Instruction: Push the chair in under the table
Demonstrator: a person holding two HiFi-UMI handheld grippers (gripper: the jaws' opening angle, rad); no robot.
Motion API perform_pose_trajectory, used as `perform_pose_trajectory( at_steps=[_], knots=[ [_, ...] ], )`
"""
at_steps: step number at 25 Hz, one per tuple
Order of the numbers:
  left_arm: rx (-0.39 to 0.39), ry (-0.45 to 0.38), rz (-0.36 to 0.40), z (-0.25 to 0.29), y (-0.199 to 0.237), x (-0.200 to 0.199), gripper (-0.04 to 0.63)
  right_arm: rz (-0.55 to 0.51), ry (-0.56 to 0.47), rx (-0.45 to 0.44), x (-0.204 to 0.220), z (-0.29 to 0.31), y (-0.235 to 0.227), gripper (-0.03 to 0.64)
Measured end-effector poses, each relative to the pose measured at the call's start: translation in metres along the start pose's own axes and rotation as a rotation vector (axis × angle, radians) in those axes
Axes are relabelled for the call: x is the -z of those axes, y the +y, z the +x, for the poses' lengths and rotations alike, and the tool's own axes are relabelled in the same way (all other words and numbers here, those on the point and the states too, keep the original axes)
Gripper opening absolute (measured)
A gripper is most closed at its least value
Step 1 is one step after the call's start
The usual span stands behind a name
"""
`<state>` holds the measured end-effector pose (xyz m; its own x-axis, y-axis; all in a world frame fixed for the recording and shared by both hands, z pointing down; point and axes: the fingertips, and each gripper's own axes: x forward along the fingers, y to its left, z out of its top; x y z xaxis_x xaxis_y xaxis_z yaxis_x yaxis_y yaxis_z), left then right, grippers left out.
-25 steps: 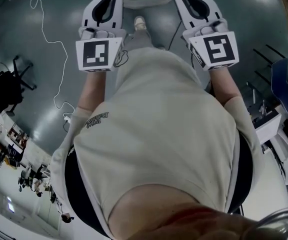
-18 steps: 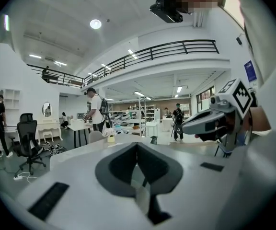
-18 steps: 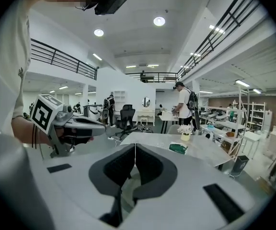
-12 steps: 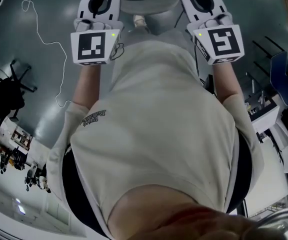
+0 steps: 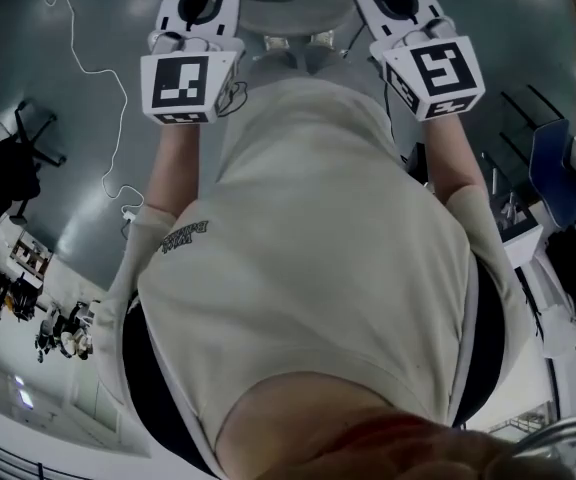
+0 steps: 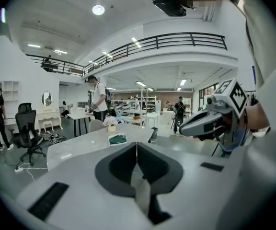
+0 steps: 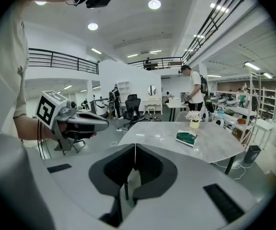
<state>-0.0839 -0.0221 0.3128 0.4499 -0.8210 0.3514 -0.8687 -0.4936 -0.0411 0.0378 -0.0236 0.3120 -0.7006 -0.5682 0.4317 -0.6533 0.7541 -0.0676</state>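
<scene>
Over the last second both tools have travelled forward together. In the head view they now sit higher in the frame, and the pale grey curved form between them, most likely the backrest of the chair (image 5: 288, 13), fills more of the gap than it did. The dark floor (image 5: 68, 168) and its white cable (image 5: 98, 73) have also slid beneath them. That reads as the person closing on the chair, so the push is probably about to start or only just starting. No view shows whether either tool is pressing on the chair yet.

The left tool (image 6: 136, 145) has its jaws fully together, the dark pads meeting in a single seam with nothing between them. The right tool (image 7: 135, 146) is the same, pinched closed and empty. Held like this, they would probably serve as blunt pushers rather than clamps.

The two tools flank the chair, one on each side of the backrest, and their tips run off the top edge of the head view. Beyond the tips lies the marble tabletop (image 6: 78, 147), still apart from them. It stands ahead and a little left of the left tool, and ahead and to the right of the right tool. On it lie a green packet (image 6: 117, 139) and, farther off, a small flower pot (image 6: 111, 127).
</scene>
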Motion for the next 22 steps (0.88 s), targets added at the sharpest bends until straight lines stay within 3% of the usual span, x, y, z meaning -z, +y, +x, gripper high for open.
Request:
perform_pose_trajectory(
  at_steps=[5,9,11,15,18,22],
  knots=[
    [-0.009,0.055,-0.01,0.008,0.0,0.01,0.011,-0.049,0.047,-0.082,0.006,0.013,-0.005,0.011],
    [0.05,0.146,0.132,0.021,-0.007,0.035,0.012,-0.034,0.119,-0.218,0.026,0.023,0.0,0.023],
    [0.102,0.203,0.187,0.029,-0.013,0.051,0.014,-0.065,0.176,-0.263,0.041,0.026,0.001,0.095],
    [0.249,0.307,0.213,0.038,-0.028,0.091,0.146,-0.098,0.303,-0.379,0.081,0.033,0.01,0.178],
    [0.36,0.396,0.241,0.044,-0.041,0.126,0.166,-0.112,0.389,-0.46,0.113,0.035,0.015,0.235],
    [0.504,0.494,0.361,0.051,-0.06,0.169,0.186,-0.145,0.511,-0.541,0.162,0.037,0.021,0.285]
  ],
)
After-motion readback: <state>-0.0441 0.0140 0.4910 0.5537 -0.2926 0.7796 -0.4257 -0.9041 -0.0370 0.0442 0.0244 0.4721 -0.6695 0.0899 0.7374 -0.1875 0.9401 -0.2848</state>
